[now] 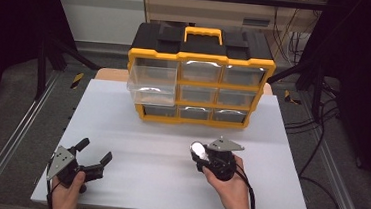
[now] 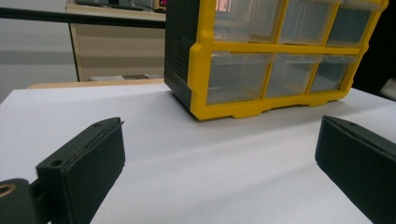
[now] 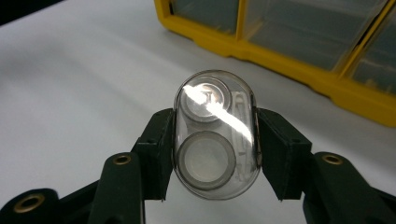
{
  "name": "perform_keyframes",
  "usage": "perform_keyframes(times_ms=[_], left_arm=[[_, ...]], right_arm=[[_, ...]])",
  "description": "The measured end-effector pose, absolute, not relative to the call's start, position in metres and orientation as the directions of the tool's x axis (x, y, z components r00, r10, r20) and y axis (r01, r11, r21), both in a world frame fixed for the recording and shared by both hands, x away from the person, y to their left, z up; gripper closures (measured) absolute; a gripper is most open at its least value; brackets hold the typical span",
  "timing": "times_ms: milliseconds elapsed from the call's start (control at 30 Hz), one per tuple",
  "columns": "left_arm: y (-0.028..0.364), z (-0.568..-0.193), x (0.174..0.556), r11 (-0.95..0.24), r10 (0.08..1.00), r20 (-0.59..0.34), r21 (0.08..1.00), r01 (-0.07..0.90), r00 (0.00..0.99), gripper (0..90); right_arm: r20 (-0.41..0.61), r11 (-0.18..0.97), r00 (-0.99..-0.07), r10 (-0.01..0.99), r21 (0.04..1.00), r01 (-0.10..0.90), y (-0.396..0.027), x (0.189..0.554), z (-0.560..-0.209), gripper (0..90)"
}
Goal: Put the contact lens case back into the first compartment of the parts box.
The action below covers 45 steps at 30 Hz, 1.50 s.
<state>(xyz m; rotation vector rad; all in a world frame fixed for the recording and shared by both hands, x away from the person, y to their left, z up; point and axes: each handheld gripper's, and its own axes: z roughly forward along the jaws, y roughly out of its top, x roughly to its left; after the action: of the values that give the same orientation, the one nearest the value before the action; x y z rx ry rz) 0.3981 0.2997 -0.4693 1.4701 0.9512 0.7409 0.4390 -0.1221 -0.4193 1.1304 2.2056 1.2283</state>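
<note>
I log two black handheld grippers, left gripper (image 1: pixel 91 153) and right gripper (image 3: pixel 212 140), each with grey three-cornered plate, brass rivets, black trailing cable.

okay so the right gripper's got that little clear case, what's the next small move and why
Probably carry the clear case toward the pulled-out drawer at the organizer's upper left. The right gripper is shut on the case and off the table, and that is the one drawer standing open. The left gripper rests open, well aside.
</note>
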Motion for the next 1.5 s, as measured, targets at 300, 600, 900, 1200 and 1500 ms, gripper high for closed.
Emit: perform_keyframes(times_ms=[300, 600, 900, 1200, 1500], left_arm=[[0.301, -0.470, 0.398, 0.010, 0.880, -0.077, 0.990, 0.144, 0.469, 1.4], [0.300, -0.470, 0.397, 0.019, 0.878, -0.087, 0.989, 0.147, 0.471, 1.5], [0.299, -0.470, 0.396, 0.009, 0.882, -0.076, 0.989, 0.146, 0.465, 1.5], [0.298, -0.471, 0.397, 0.007, 0.881, -0.076, 0.989, 0.147, 0.467, 1.5], [0.298, -0.471, 0.397, 0.009, 0.878, -0.078, 0.989, 0.147, 0.471, 1.6]], right_arm=[[0.076, 0.259, -0.620, 0.781, 0.864, 0.432, -0.127, 0.450, -0.388, 49.1], [0.041, 0.237, -0.620, 0.784, 0.903, 0.359, -0.125, 0.462, -0.339, 49.1], [0.044, 0.189, -0.610, 0.791, 0.931, 0.312, -0.130, 0.470, -0.303, 49.1], [-0.001, 0.197, -0.611, 0.792, 0.947, 0.254, -0.130, 0.469, -0.267, 49.1], [-0.041, 0.216, -0.634, 0.773, 0.956, 0.201, -0.114, 0.470, -0.235, 49.1]])
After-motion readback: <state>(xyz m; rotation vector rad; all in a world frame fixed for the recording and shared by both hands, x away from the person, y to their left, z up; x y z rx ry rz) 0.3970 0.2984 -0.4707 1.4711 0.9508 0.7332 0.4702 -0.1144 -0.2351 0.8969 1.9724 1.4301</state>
